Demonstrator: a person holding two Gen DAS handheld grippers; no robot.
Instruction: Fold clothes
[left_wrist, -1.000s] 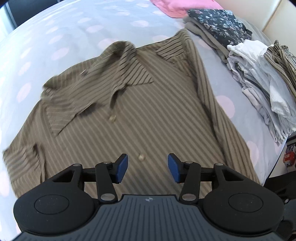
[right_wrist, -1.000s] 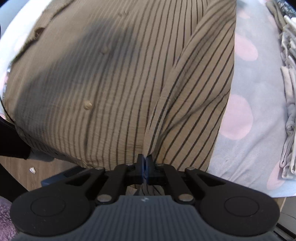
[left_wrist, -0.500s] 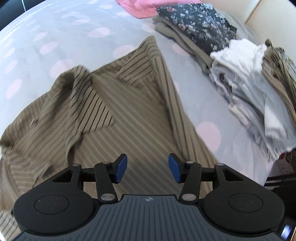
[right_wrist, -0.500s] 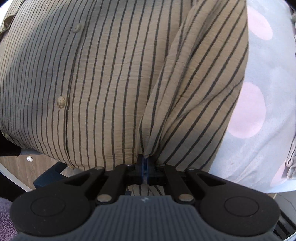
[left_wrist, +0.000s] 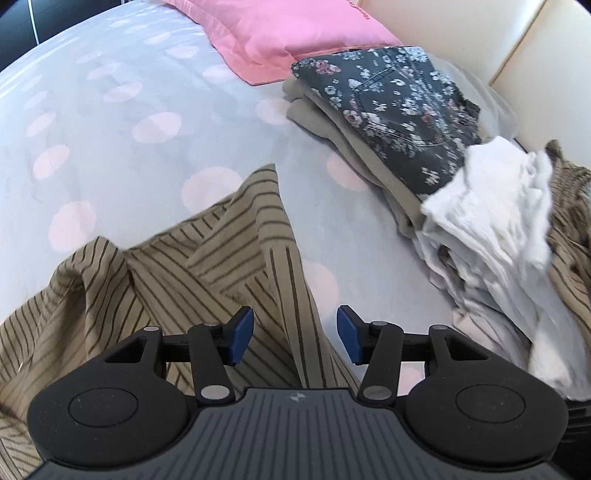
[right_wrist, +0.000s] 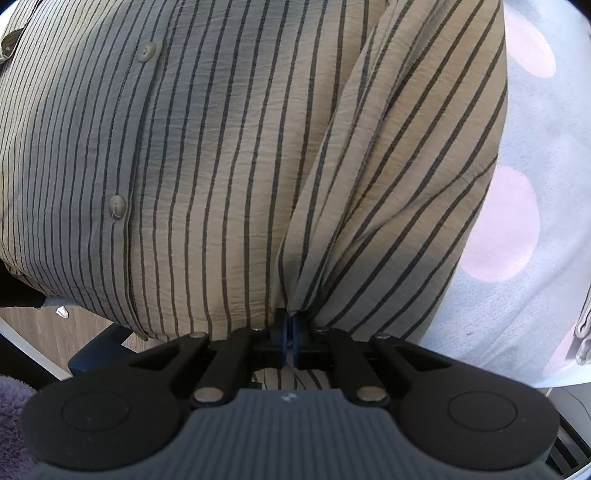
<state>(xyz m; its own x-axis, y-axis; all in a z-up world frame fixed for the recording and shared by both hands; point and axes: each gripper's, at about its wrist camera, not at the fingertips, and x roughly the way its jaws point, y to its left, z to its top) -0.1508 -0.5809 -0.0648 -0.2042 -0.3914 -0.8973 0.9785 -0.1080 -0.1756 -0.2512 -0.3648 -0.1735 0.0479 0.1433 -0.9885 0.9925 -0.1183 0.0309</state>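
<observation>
1. Left wrist view: left tongs (left_wrist: 294, 339) stand partly open, blue pads (left_wrist: 242, 334) apart, nothing gripped; they hover over the shoulder/collar area of the striped shirt (left_wrist: 229, 266).
2. Shirt lies on the bed (left_wrist: 122, 122), polka-dot sheet, w/ collar point raised toward the centre.
3. Pink pillow (left_wrist: 295, 33) at far edge. Floral garment (left_wrist: 391, 99) tops a folded stack at right; white clothes (left_wrist: 491, 221) piled just beside it.
4. Right wrist view: right tongs (right_wrist: 290, 326) pinched tight on a fold of the striped shirt (right_wrist: 207, 155), at the seam between body & sleeve.
5. Buttons (right_wrist: 117, 206) visible on left placket. Shirt hem hangs over the bed (right_wrist: 535, 258) edge; wood floor (right_wrist: 33, 328) below.
</observation>
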